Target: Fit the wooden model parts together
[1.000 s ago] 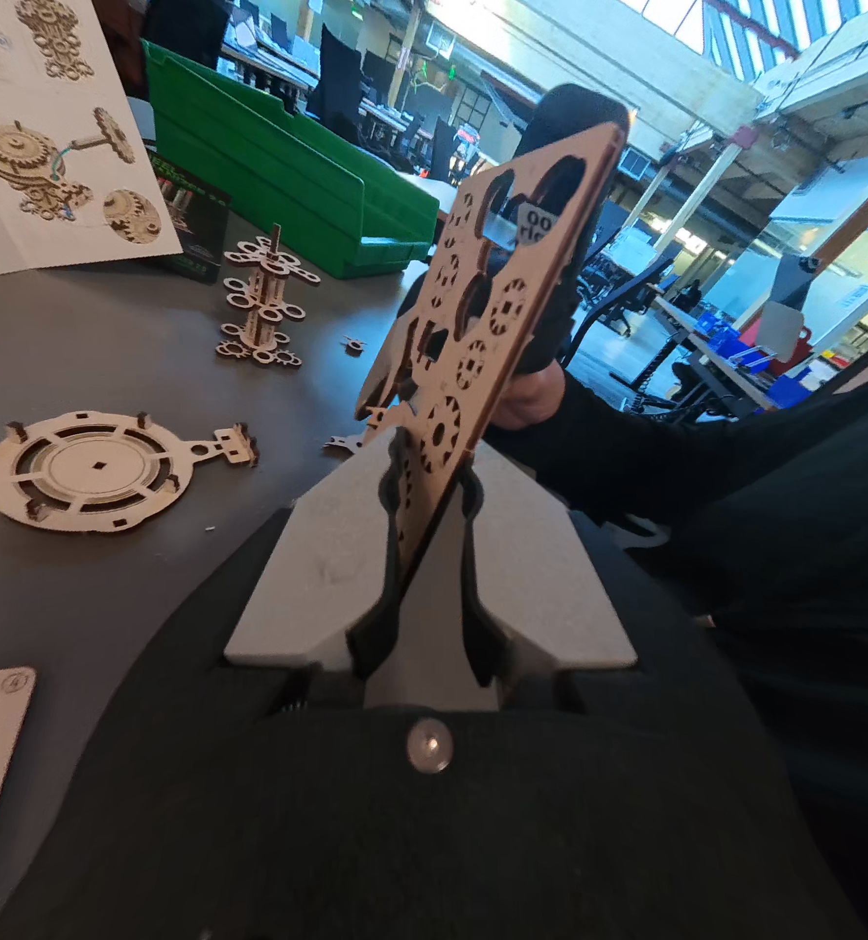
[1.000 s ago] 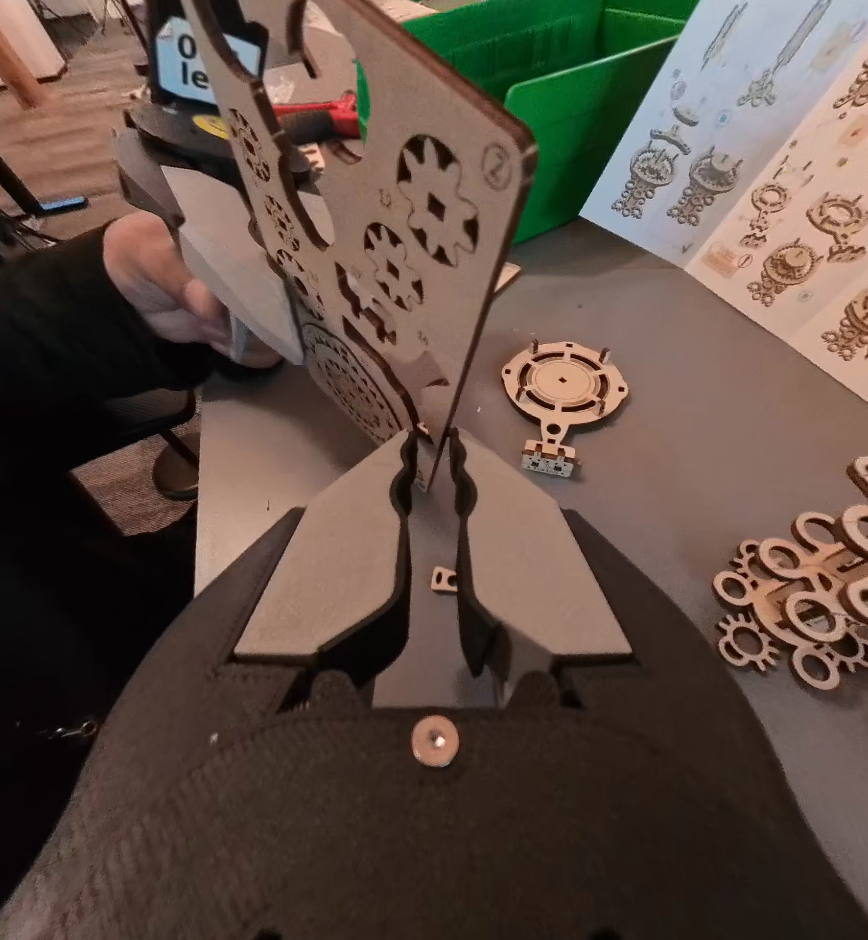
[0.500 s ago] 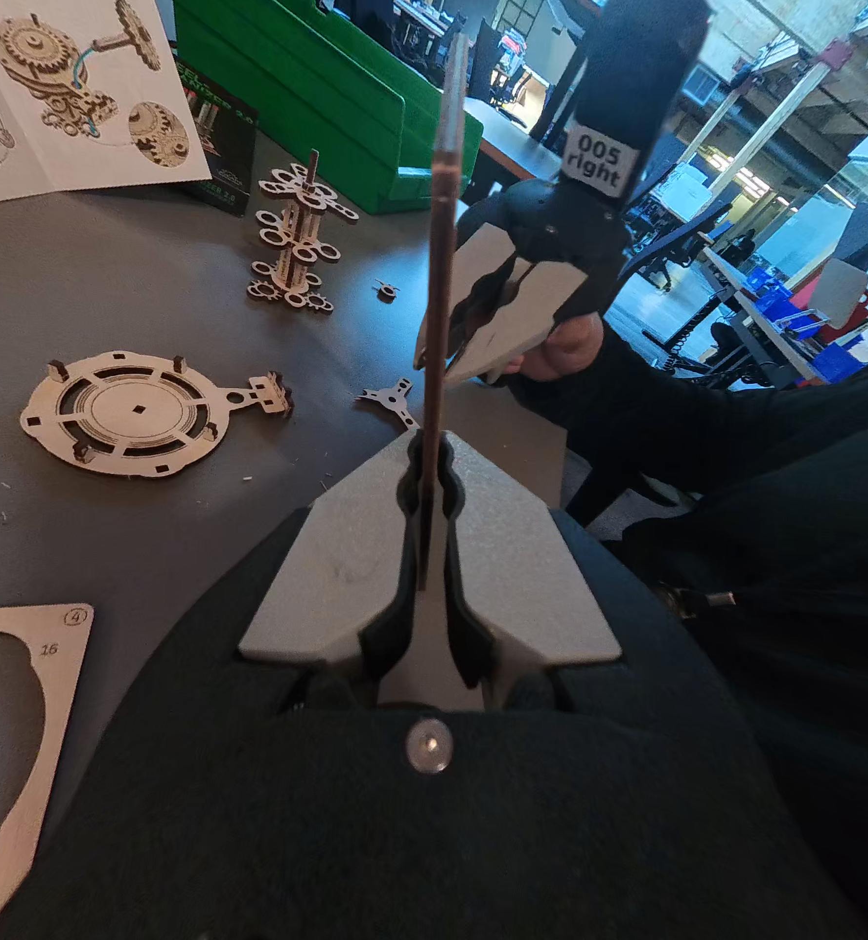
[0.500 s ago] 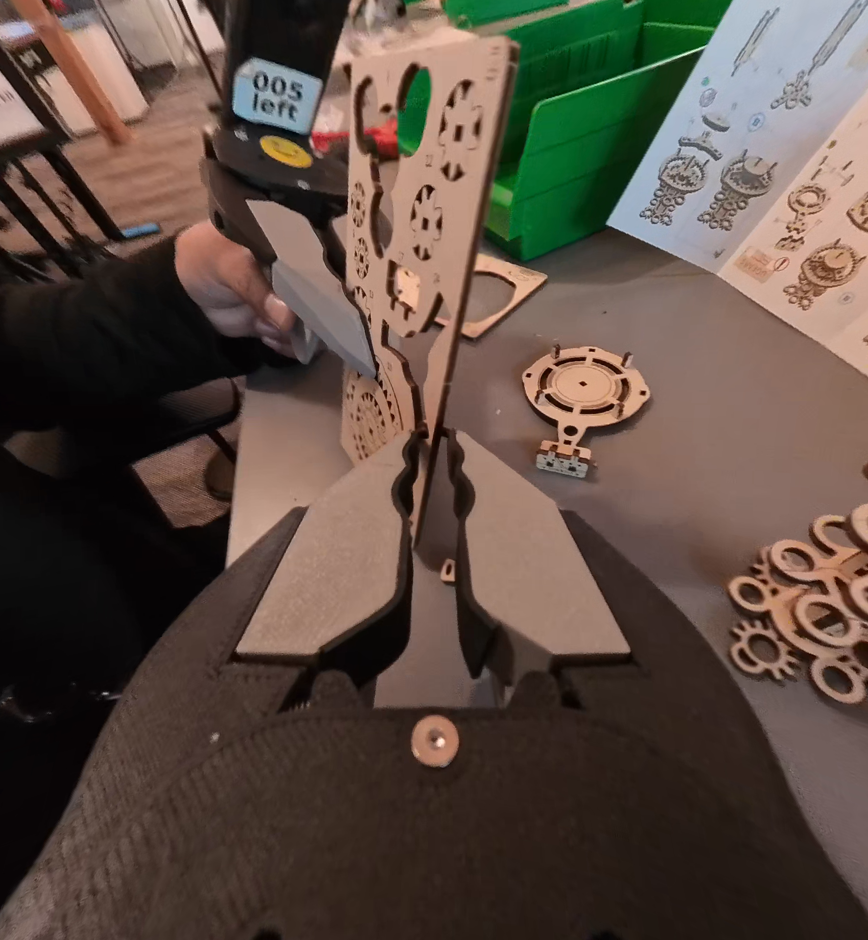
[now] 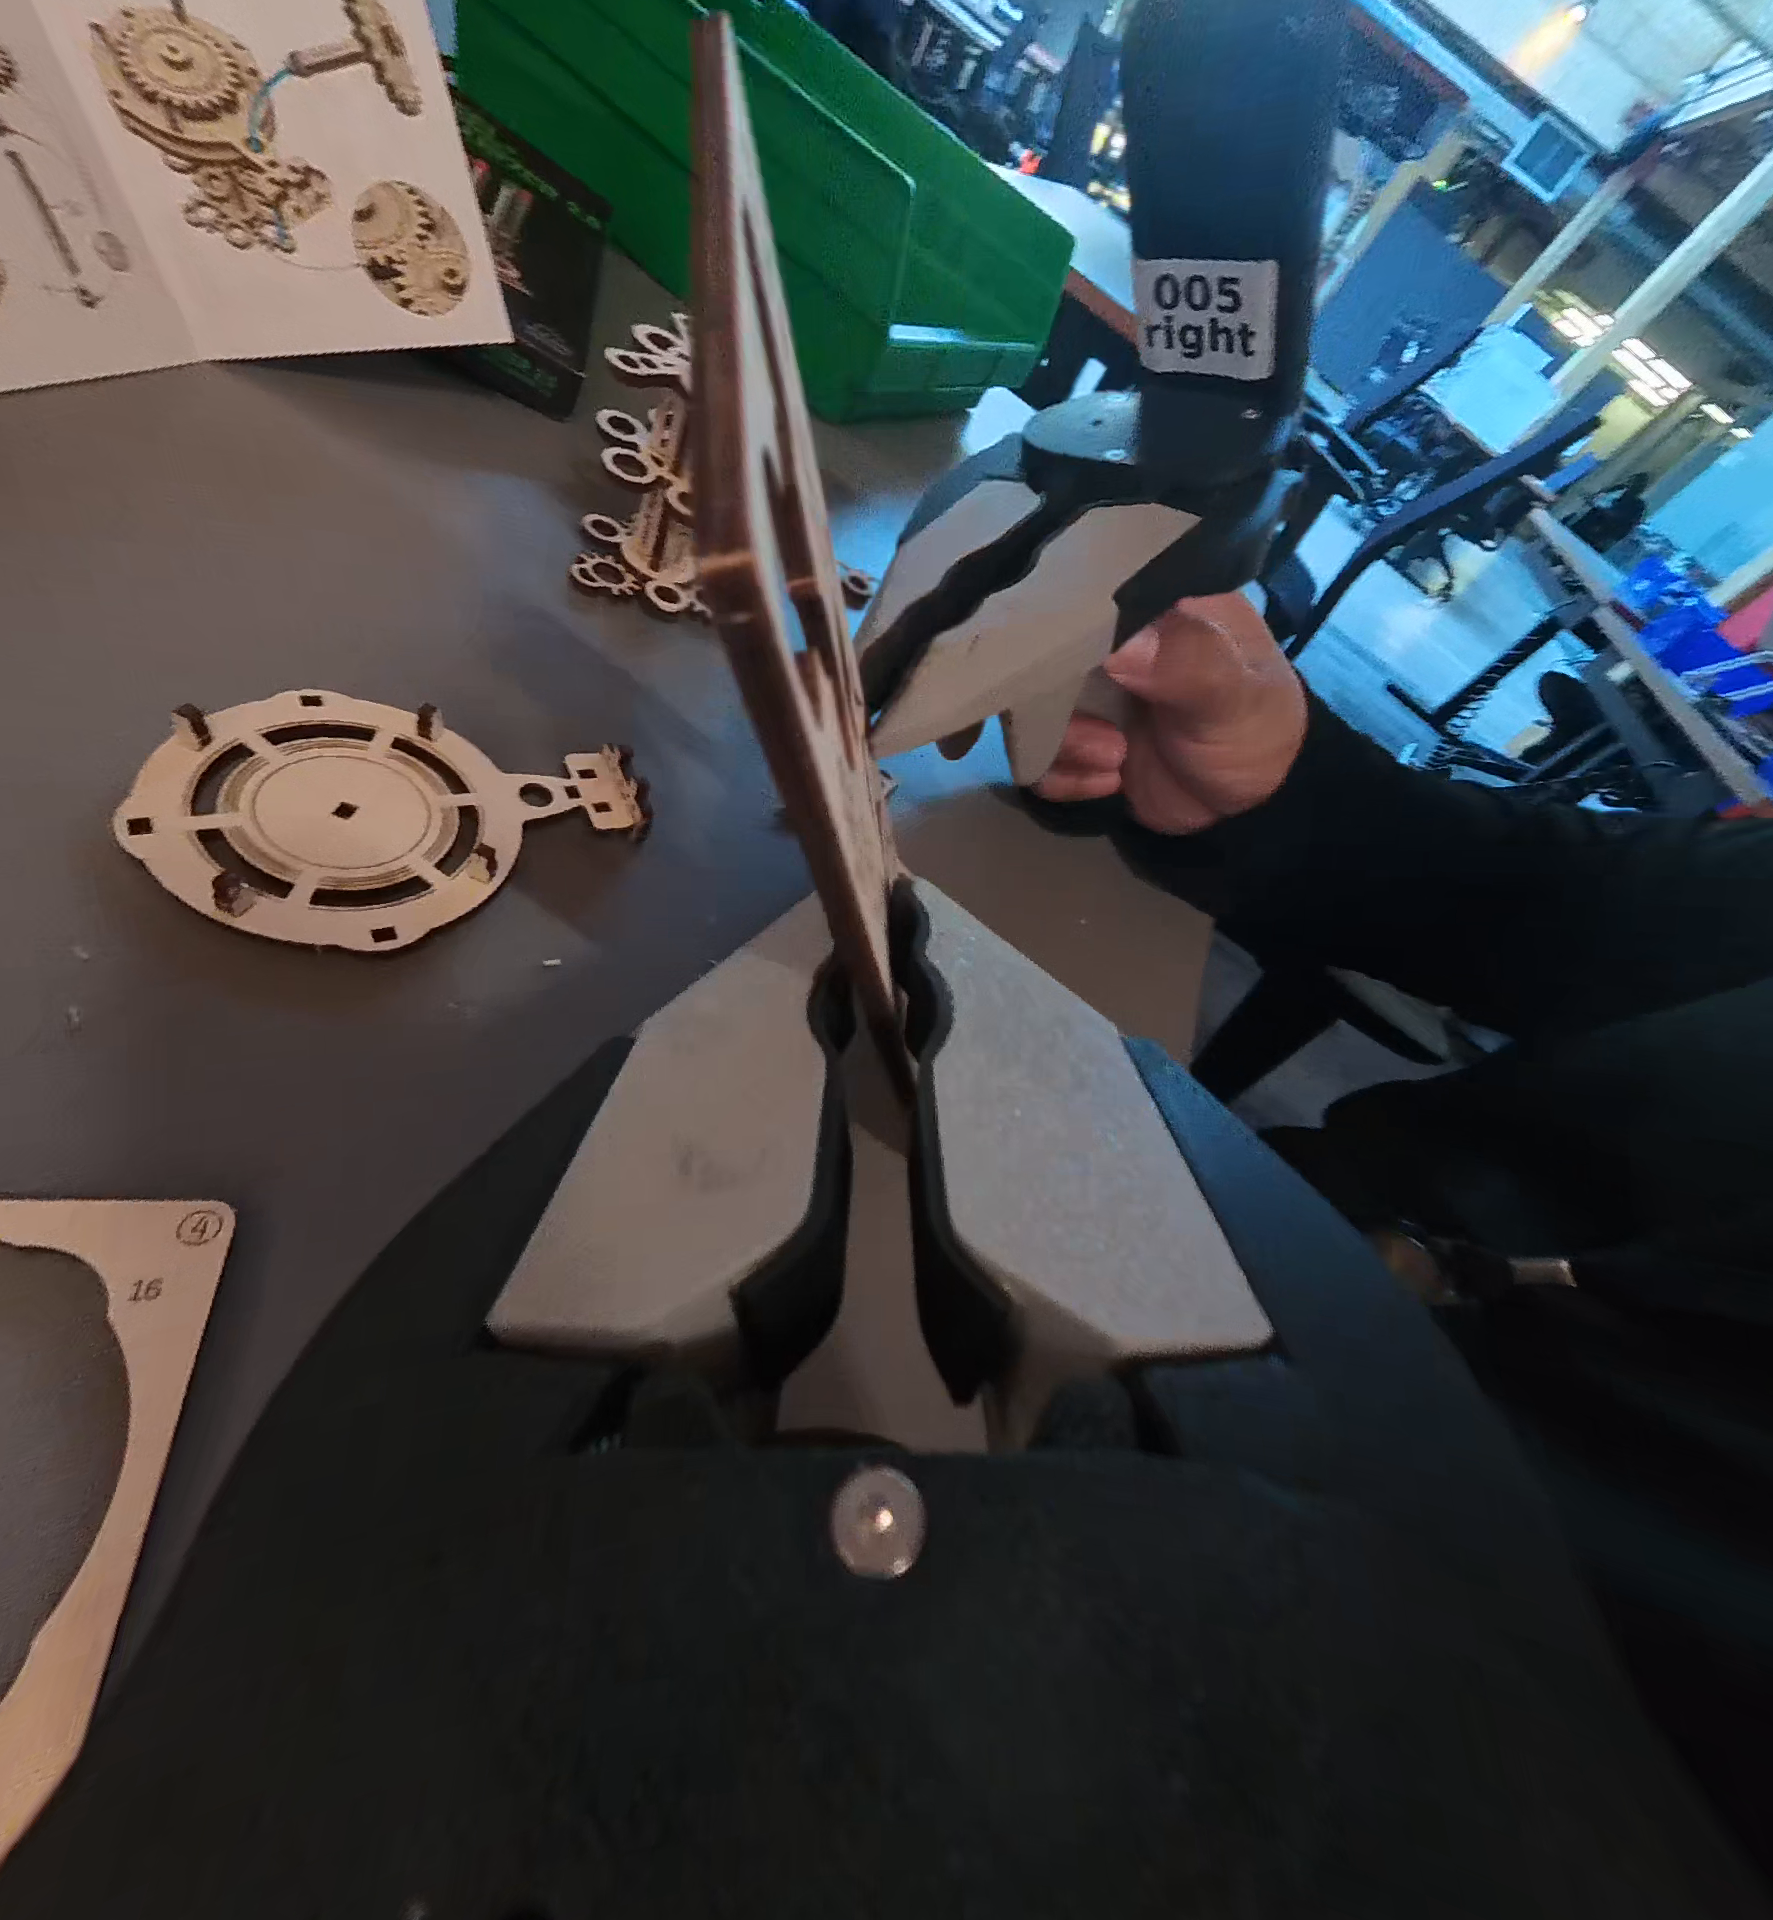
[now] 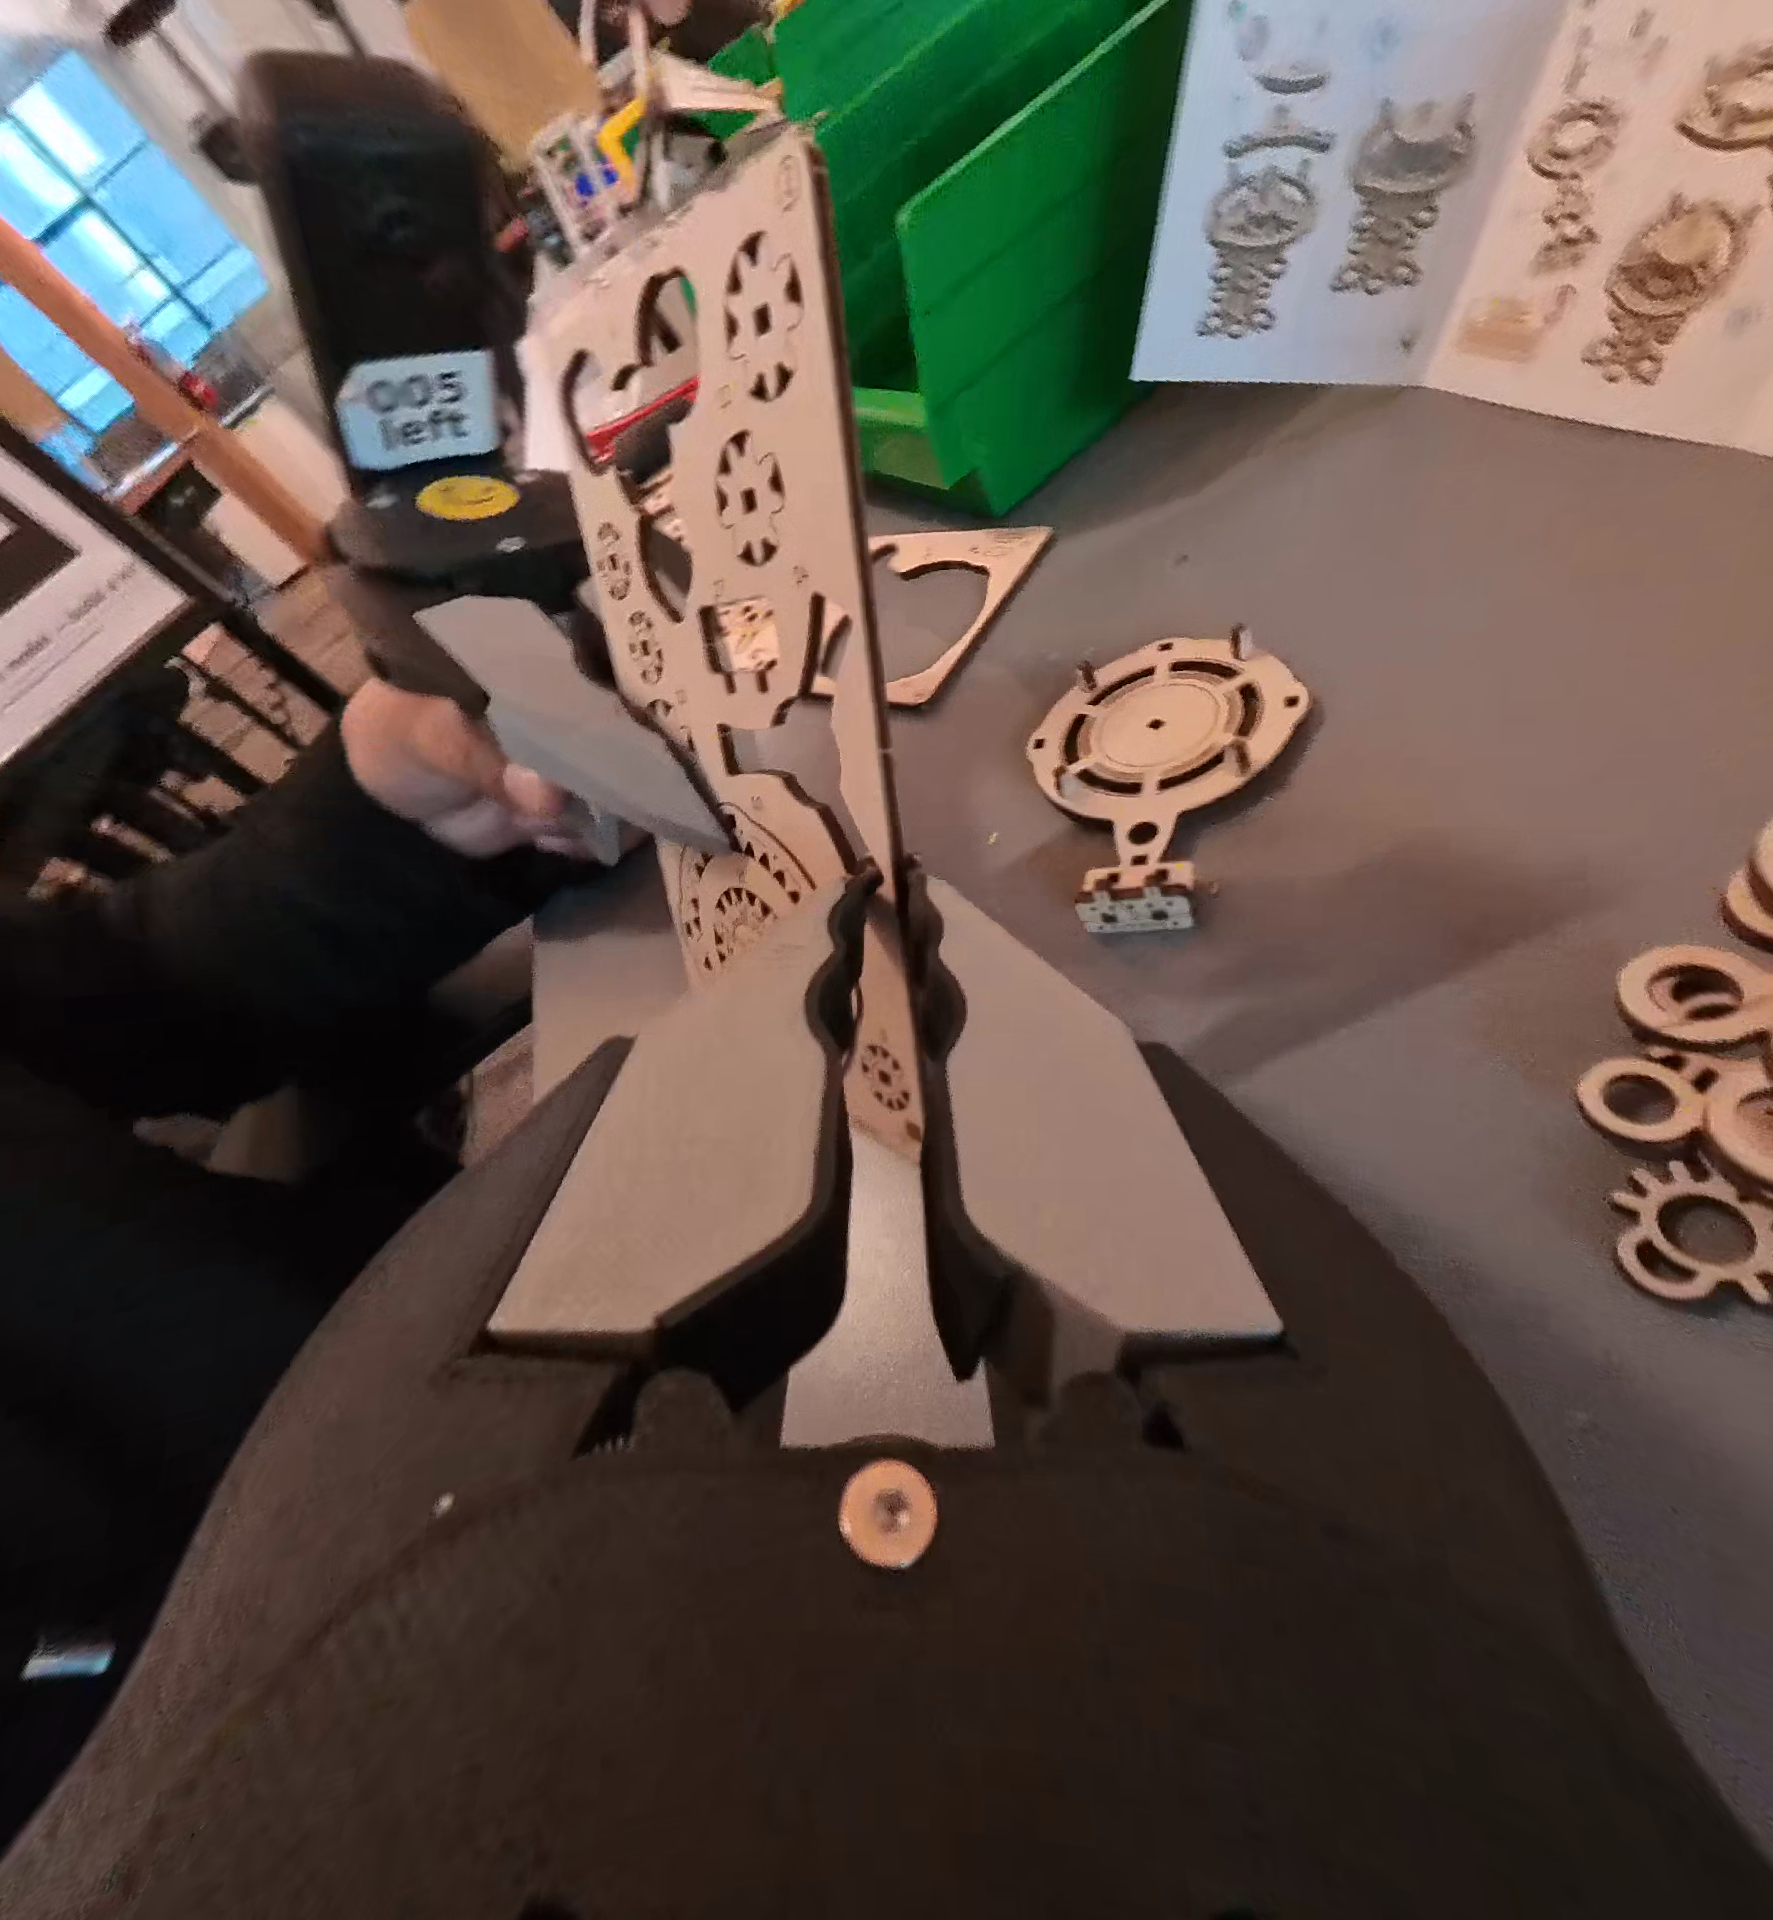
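From the left wrist view, I'm clamping my left gripper [image 5: 877, 951] on the laser-cut plywood sheet [image 5: 757, 499], upright just right of the round wooden base [image 5: 326, 821].

From the right wrist view, my right gripper [image 6: 887, 914] is nipping the sheet's [image 6: 757, 582] edge (thin, stiff, probably brittle around cut-outs, so I'm favouring the solid margin).

A grey worktop [image 5: 238, 582] carries the loose parts. A round slotted wooden disc with a tabbed stem [image 5: 342, 821] lies flat near the middle. A stacked ring-and-gear assembly [image 5: 643, 488] stands beyond it, beside a green bin [image 5: 861, 239]. An emptied plywood sheet frame [image 5: 40, 1382] lies at the near edge. A folded instruction sheet [image 5: 186, 177] stands propped at the back, apparently against a dark box [image 5: 539, 281].
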A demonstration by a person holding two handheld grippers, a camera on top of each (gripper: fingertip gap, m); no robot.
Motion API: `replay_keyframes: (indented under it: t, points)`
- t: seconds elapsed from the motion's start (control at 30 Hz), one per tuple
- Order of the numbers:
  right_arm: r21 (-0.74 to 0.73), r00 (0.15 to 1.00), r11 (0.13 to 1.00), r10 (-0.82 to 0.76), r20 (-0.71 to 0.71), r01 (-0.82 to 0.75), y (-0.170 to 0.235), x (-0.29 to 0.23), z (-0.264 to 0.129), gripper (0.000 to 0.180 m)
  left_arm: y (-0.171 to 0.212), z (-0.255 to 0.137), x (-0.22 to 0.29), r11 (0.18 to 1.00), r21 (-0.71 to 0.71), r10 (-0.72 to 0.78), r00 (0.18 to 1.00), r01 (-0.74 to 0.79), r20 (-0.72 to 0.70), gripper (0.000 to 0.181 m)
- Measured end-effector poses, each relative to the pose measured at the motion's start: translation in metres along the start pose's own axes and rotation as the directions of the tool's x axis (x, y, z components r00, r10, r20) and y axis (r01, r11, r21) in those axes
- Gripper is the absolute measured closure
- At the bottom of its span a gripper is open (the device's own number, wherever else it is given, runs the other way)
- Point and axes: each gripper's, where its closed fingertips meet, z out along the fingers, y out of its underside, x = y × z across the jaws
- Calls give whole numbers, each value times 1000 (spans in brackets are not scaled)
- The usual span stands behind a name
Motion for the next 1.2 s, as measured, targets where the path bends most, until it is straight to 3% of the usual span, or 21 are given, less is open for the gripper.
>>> replay_keyframes:
  t: [0.17,0.3,0.4,0.47,0.6,0.7,0.87,0.97,1.2]
  points:
    - [-7,979,1000,-26,-203,25,-2,21,8,178,2,10,-6,996,-34,91,986,-87,141,175]
    - [-28,928,974,-221,-299,223,-12,18,7,179,-4,6,-10,999,15,26,992,-29,125,177]
    - [87,951,962,-239,-196,259,-28,-1,-8,174,-13,-5,-11,995,97,-39,997,32,67,180]
    - [173,974,962,-192,-119,211,-37,-7,-22,167,-13,-13,-13,994,104,-28,998,22,57,180]
    - [236,993,965,-118,-14,118,-39,-7,-47,155,-17,-42,-9,979,165,-108,989,123,-100,180]
    - [192,985,968,-150,-84,164,-28,3,-55,154,-3,-58,-12,979,94,-167,976,181,-137,180]
    - [43,950,963,-252,-184,264,-7,15,-44,157,12,-66,-31,991,12,-132,991,132,22,179]
    - [-59,928,956,-293,-229,287,5,26,-32,158,21,-58,-36,989,-63,-133,990,136,48,175]
    - [-139,903,937,-347,-252,321,14,29,-27,159,18,-56,-37,991,-63,-112,992,116,51,174]
